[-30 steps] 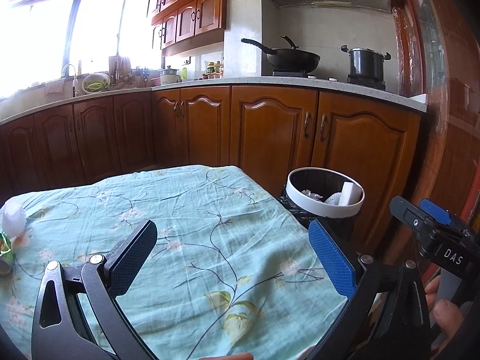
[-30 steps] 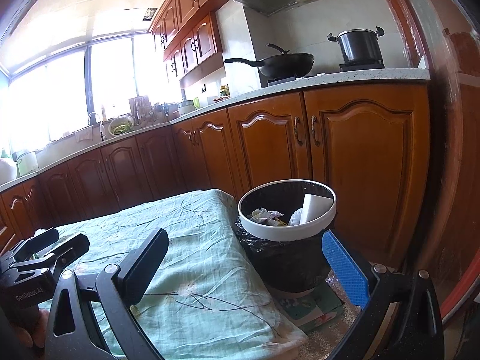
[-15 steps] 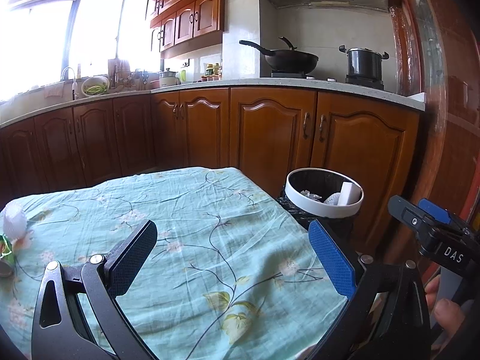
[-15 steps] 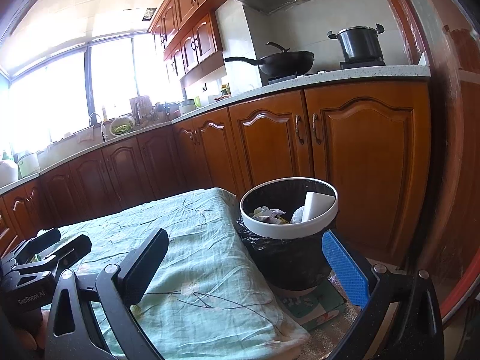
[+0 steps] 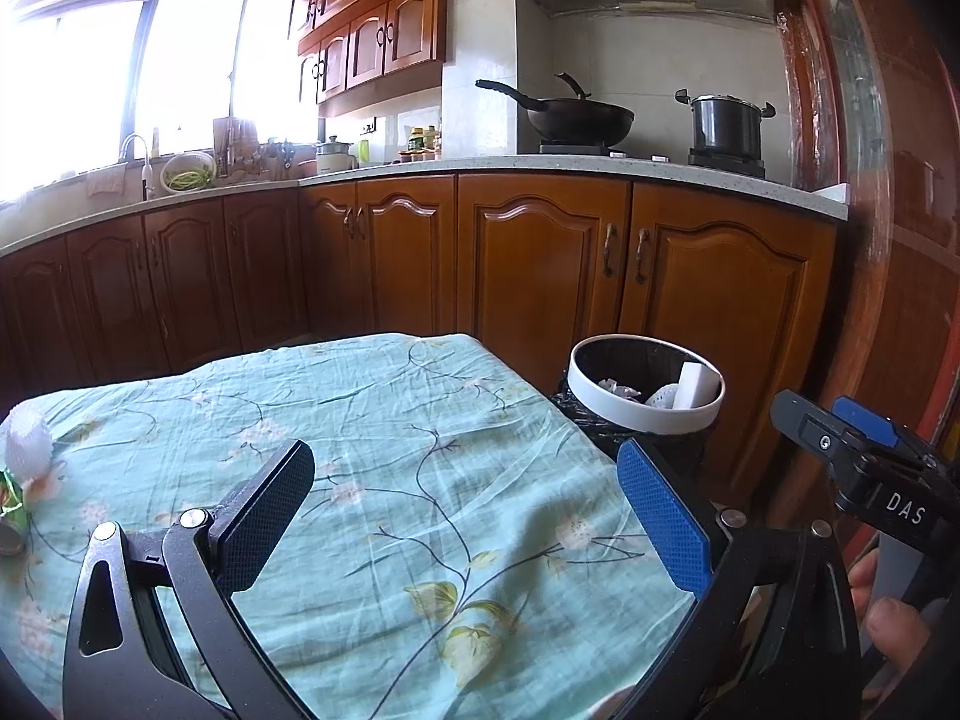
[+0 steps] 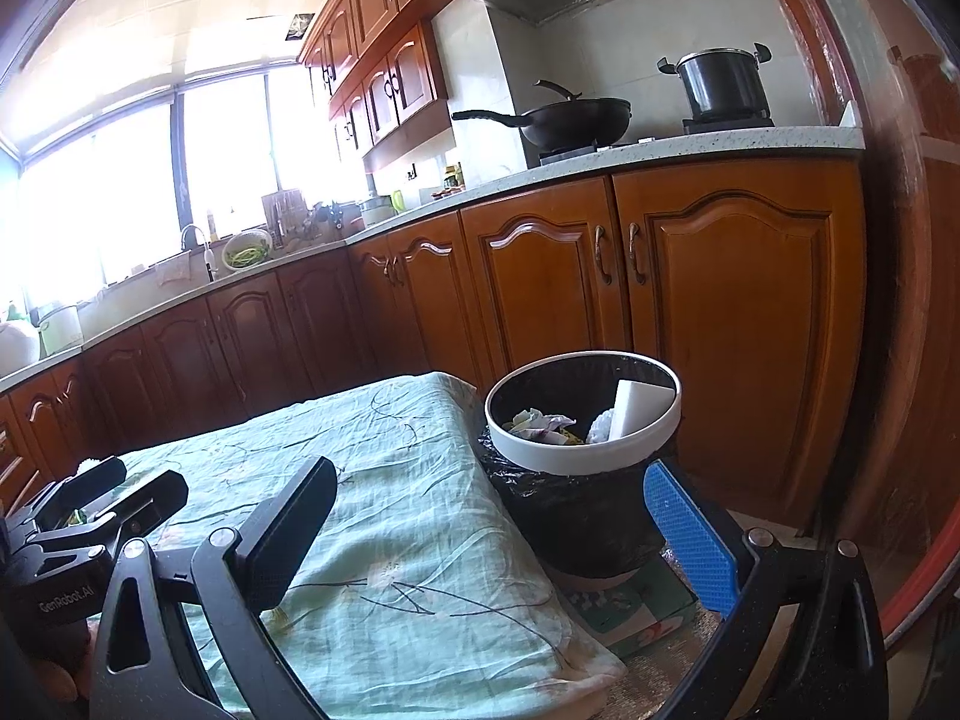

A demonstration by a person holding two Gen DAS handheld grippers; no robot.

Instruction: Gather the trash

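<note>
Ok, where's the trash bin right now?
The trash bin stands on the floor just past the table's right edge, before the cabinets, in both views.

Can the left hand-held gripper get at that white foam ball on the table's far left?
Probably yes: the left hand-held gripper is open and empty, and only bare tablecloth lies between it and the ball.
</note>
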